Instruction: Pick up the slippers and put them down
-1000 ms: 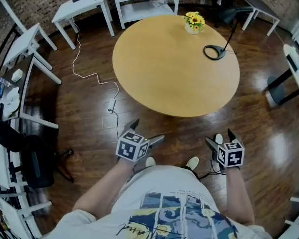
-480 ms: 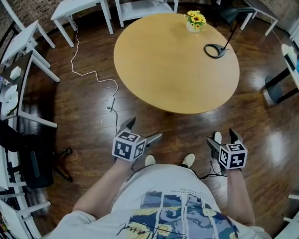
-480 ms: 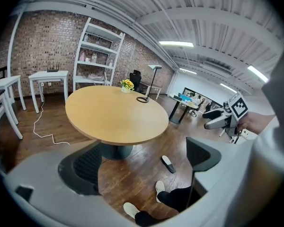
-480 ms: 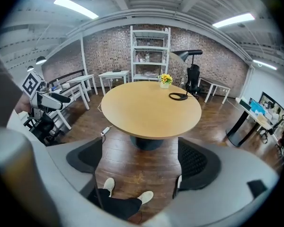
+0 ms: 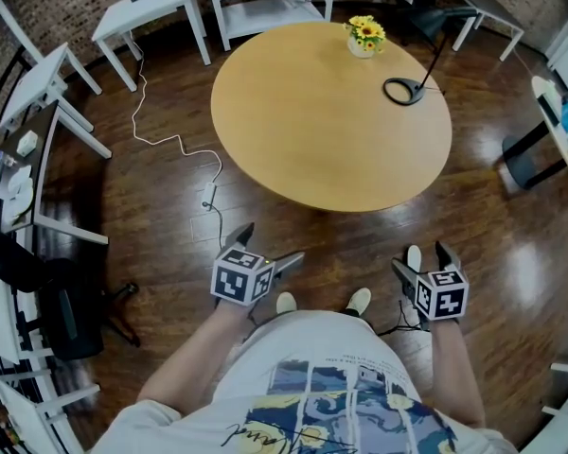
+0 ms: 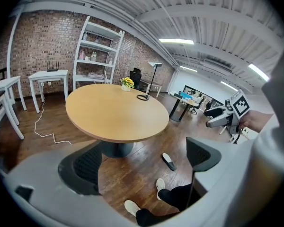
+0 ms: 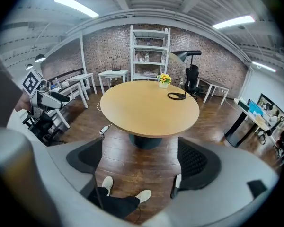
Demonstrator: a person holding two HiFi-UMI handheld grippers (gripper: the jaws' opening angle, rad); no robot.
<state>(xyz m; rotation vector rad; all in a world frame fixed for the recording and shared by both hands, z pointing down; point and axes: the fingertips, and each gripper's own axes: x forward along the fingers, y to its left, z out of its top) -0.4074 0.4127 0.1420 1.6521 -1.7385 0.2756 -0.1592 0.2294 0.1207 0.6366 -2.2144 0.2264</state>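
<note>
On the round wooden bench (image 5: 322, 130), near its far edge, stands a small pot (image 5: 363, 47) filled with yellow flowers. Just beside it rests the black ring-shaped base of a desk lamp (image 5: 403, 92). The rest of the benchtop is bare wood.

Dark, glossy floor planks (image 5: 161, 216) run under the bench, and a white cable (image 5: 170, 144) trails across them from a white side table (image 5: 147, 12). A white shelf unit (image 7: 149, 51) stands against the brick wall (image 7: 109, 46) behind.

One slipper (image 6: 169, 161), dark with a pale sole, lies flat on the floor between the bench pedestal and the person's white shoes (image 5: 285, 304). From the head view it shows directly under the right gripper (image 5: 421, 263).

Both grippers are held low in front of the person's waist, well apart and level with each other, pointing toward the bench. The left gripper (image 5: 270, 246) has its fingers spread wide, with only floor, shoes and the slipper seen between them. The right gripper's fingers are likewise spread and grip nothing; the slipper peeks out at the inner edge of its right finger.
</note>
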